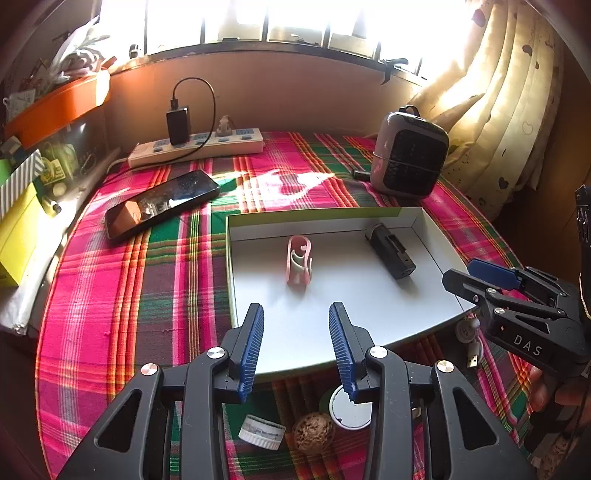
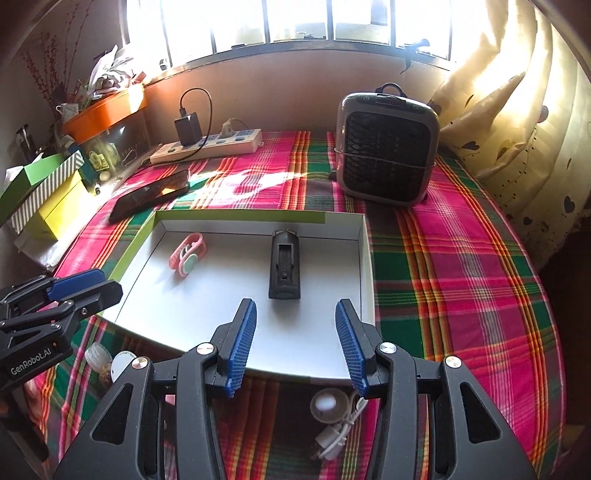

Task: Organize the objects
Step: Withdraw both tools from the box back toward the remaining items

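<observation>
Strong daylight pours through the barred window point(image 1: 280, 22) at the far side, blown out to pure white in both views. It throws a bright patch of glare across the plaid cloth point(image 1: 288, 181) and lights the curtain point(image 1: 495, 103) at the far right. Colours look warm and oversaturated. The white tray point(image 2: 325, 354) stays evenly lit, with soft short shadows under its contents. Fisheye bending curves the edges; the corners fall dark. Focus is sharp throughout.
</observation>
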A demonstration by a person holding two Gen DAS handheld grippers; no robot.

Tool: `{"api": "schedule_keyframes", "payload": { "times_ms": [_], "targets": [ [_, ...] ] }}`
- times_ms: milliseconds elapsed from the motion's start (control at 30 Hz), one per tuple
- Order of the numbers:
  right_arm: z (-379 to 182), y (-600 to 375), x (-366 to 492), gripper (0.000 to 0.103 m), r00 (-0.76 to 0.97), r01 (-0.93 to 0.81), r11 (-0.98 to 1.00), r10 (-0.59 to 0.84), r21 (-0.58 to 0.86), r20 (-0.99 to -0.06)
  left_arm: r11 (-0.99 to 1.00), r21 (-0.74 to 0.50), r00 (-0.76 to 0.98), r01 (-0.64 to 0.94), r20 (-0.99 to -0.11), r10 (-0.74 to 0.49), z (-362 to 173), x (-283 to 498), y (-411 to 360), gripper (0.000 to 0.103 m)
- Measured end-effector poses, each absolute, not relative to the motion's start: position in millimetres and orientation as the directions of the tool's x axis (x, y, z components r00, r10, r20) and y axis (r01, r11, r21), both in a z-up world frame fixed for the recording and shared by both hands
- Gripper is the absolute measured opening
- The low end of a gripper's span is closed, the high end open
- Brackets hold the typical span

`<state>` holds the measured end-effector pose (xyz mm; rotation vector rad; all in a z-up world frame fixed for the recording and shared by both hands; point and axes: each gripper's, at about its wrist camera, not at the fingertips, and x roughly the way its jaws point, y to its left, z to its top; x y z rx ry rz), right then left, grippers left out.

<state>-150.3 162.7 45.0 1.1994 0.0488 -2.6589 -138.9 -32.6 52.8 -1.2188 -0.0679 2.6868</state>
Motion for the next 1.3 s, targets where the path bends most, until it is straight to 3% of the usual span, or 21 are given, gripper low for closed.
{"api": "schedule_keyframes", "payload": {
  "times_ms": [567, 1300],
  "targets": [
    [47.1, 197.7, -105.4, 0.051, -0.695, 0.153, -0.988, -0.128, 0.028, -0.708, -0.981, -0.161, -0.649, -0.11, -0.736, 0.194, 41.9, -98.2, -61.8, 0.038],
    [16.3, 215.2, -88.1, 0.055, -0.638, 0.144, -0.987, -0.145, 0.067, -0.757, -0.968, -0.228, -0.606, -0.101, -0.758, 0.242, 13.3, -77.7, -74.0, 0.04]
  ]
}}
